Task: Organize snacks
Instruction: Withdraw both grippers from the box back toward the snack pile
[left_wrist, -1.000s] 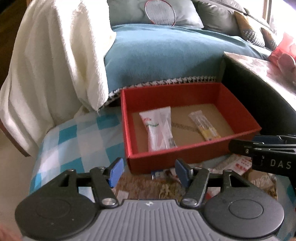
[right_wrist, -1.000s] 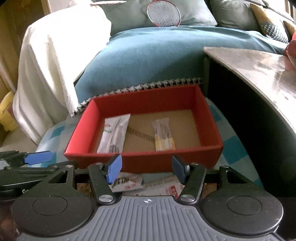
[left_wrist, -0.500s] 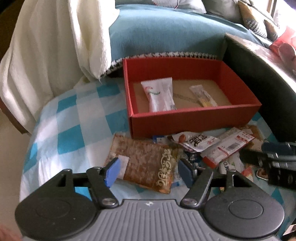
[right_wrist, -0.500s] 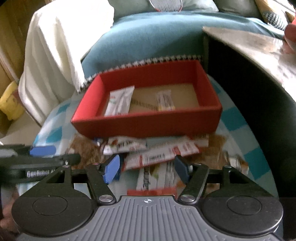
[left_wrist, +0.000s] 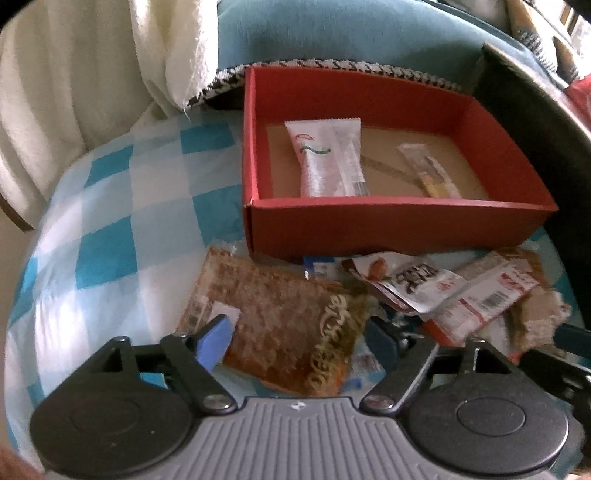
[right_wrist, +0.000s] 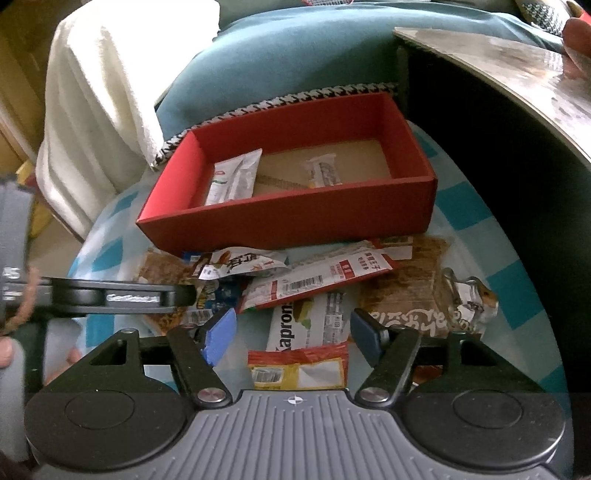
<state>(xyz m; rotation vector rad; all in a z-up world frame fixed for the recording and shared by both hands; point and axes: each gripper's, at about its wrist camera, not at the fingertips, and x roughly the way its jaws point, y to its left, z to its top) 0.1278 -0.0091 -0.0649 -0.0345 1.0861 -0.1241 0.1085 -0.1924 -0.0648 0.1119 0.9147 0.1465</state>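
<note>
The brown snack packet (left_wrist: 284, 325) lies flat on the checked cloth (left_wrist: 110, 221) just in front of the red box's (left_wrist: 388, 229) near-left corner, at the left end of a loose heap of wrappers that runs along the box's front wall. It looks light and thin, a crinkly film pouch with something flat and probably brittle inside — I would expect it to slide on the cloth and buckle if pinched in the middle, so an edge or a sealed end seems the safer place to take hold, with a gentle squeeze. The left gripper (left_wrist: 299, 339) hangs over it with its jaws opening; the packet sits between the blue pads, but they do not press on it and it has hold of nothing. To the right of the brown packet, a white-and-red wrapper (right_wrist: 317, 280) rests across the heap, overlapping its neighbours, so lifting one may drag another. The right gripper (right_wrist: 291, 332) points down at a white packet with a yellow end (right_wrist: 306, 343), farther out from the box's front wall; its jaws are opening too, and nothing is gripped. Inside the box, a white pouch (left_wrist: 325, 155) and a small yellow-tipped bar (left_wrist: 428, 170) already lie on the cardboard floor — plenty of room is left.
</note>
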